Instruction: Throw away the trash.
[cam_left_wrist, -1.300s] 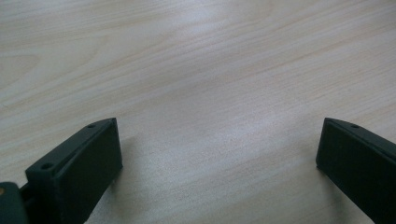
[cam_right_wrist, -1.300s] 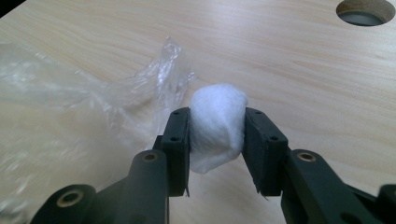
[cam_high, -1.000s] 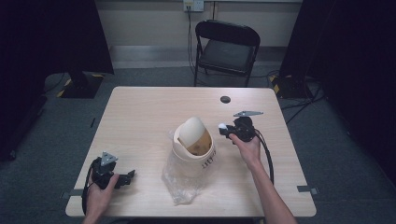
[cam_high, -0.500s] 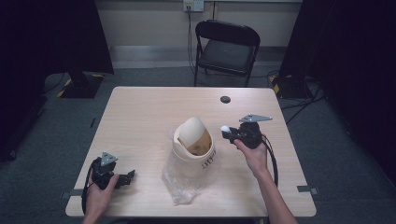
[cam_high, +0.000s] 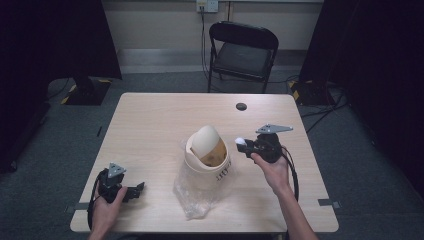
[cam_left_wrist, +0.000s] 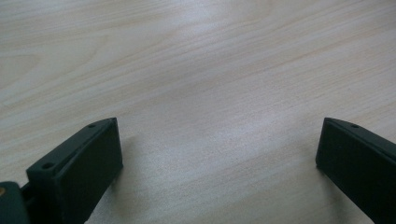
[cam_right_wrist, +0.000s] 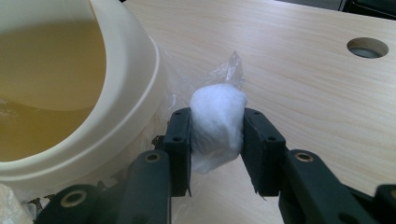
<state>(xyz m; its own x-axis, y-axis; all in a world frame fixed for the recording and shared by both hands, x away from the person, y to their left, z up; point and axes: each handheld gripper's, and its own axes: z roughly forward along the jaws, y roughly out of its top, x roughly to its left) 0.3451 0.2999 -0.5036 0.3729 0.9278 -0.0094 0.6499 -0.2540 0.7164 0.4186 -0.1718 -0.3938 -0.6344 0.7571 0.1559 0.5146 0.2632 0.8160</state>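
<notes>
From the high view, I'm holding the right gripper (cam_high: 246, 146) just beside the cream swing-lid bin (cam_high: 207, 156), which is standing mid-table on a clear plastic bag (cam_high: 196, 192). The left gripper (cam_high: 131, 190) is resting near the front-left corner of the pale wood table (cam_high: 150, 125); a black folding chair (cam_high: 242, 50) is sitting beyond on grey carpet.

In the left gripper view, its jaws are gaping wide over bare woodgrain, holding nothing.

In the right gripper view, the jaws are pinching a white cotton ball (cam_right_wrist: 217, 123) beside the bin's rim (cam_right_wrist: 135, 84). I'm judging it best to carry it over the opening before releasing.
</notes>
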